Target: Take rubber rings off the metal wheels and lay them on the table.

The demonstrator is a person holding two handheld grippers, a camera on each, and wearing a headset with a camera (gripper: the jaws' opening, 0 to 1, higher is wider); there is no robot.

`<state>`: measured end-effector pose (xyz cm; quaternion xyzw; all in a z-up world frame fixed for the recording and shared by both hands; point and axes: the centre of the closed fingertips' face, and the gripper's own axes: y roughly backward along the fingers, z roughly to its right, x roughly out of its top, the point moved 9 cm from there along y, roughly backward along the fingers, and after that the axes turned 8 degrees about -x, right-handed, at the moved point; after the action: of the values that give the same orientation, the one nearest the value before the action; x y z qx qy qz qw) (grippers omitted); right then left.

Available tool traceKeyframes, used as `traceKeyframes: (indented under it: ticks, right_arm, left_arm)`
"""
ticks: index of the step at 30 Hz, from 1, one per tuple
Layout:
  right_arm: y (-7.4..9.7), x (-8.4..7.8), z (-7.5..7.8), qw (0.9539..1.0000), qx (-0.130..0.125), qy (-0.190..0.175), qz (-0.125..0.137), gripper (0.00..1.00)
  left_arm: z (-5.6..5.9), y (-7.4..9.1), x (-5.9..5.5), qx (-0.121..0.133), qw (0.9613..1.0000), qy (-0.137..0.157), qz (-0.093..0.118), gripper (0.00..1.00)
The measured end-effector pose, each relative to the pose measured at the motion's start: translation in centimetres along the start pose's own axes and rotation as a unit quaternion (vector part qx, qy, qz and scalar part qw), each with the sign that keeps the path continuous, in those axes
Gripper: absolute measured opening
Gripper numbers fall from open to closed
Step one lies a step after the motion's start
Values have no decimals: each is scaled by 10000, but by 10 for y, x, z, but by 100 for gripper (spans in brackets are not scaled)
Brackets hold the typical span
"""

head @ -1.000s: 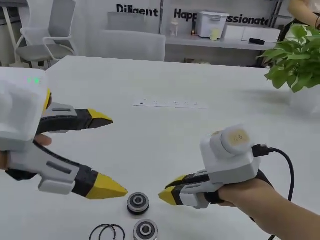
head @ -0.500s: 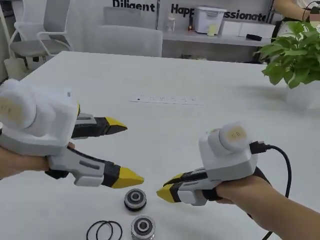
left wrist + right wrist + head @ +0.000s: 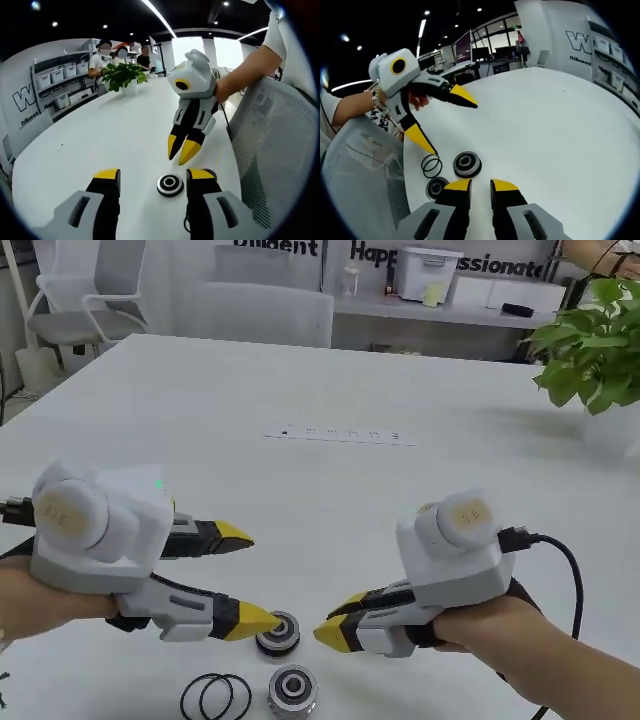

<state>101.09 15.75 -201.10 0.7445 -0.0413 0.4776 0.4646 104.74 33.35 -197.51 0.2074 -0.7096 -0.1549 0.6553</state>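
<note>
The left gripper (image 3: 250,577), jaws spread wide and empty, has its near jaw tip just beside the farther metal wheel (image 3: 278,633). That wheel lies flat on the table (image 3: 330,490), axle upright, with two loose rubber rings (image 3: 215,696) and a second wheel (image 3: 293,690) nearer the person. The right gripper (image 3: 325,632), jaws parted by a narrow gap and holding nothing, points at the farther wheel from the right, slightly farther off; whether either wheel wears a ring is hard to tell.
</note>
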Motion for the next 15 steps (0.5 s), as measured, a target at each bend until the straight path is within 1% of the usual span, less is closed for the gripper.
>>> traceKeyframes:
  ticks: [2, 7, 11, 15]
  right_arm:
    - [-1, -1, -1, 10000, 11, 18, -23, 12]
    - [-3, -2, -3, 10000, 62, 60, -30, 13]
    - [-5, -3, -5, 9999, 117, 96, -21, 14]
    - [-7, -3, -7, 9997, 153, 175, -8, 14]
  left_arm:
    - [1, -2, -2, -30, 10000, 12, -18, 46]
    - [3, -6, -6, -96, 9999, 12, -97, 44]
    - [4, -9, -9, -129, 9999, 88, -70, 38]
    - [5, -12, -13, -132, 9998, 91, -143, 35]
